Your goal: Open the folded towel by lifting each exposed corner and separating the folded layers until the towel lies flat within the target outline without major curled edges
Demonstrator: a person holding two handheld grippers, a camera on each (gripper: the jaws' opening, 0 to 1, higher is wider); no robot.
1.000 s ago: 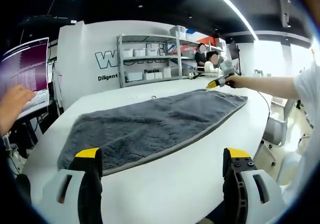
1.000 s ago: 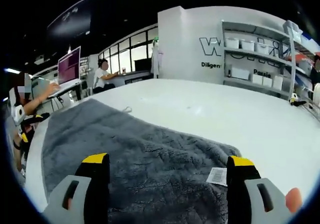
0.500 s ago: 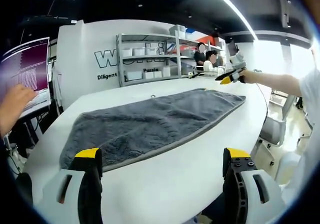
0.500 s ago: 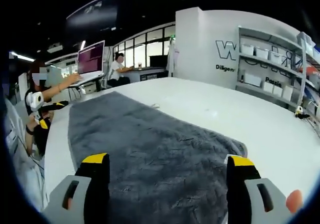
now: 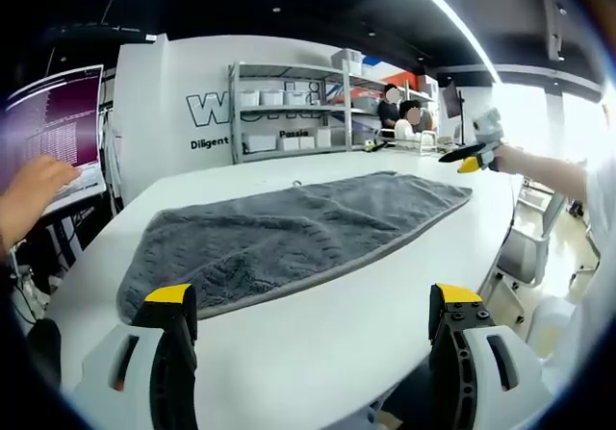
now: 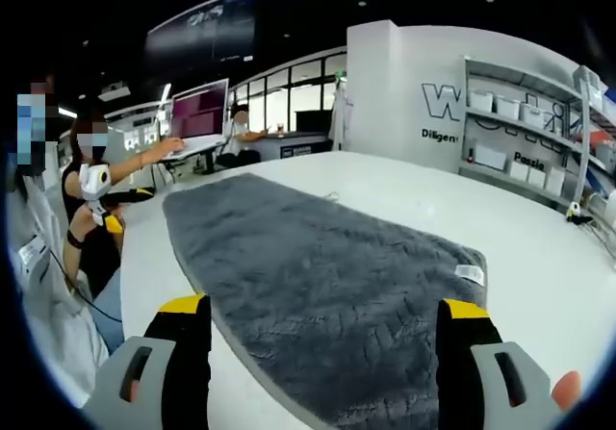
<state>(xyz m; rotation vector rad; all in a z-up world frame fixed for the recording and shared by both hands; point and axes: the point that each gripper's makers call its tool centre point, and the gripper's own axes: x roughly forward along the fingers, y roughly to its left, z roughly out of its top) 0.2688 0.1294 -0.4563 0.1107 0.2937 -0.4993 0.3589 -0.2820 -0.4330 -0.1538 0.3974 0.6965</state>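
A grey towel (image 5: 298,233) lies spread out lengthwise on the white table (image 5: 318,339), one layer thick as far as I can see. My left gripper (image 5: 313,300) is open over bare table just short of the towel's near long edge, nothing between its yellow-tipped fingers (image 5: 171,295). My right gripper (image 5: 472,157) shows at the far right, held in a hand off the towel's far corner. In the right gripper view the towel (image 6: 327,286) stretches away, a white label (image 6: 470,274) at its near right corner. My right gripper (image 6: 324,307) stands open above the towel's near end.
Metal shelves (image 5: 289,113) with white boxes line the back wall. A person's hand (image 5: 34,194) rests on a laptop (image 6: 197,113) beyond the towel's end. A seated person (image 6: 91,209) is at the left. Bare table (image 6: 539,257) lies right of the towel.
My right gripper has drawn back from the towel's corner, so the towel looks farther off in its view and the label now shows. The towel stays flat. The left gripper has barely moved.
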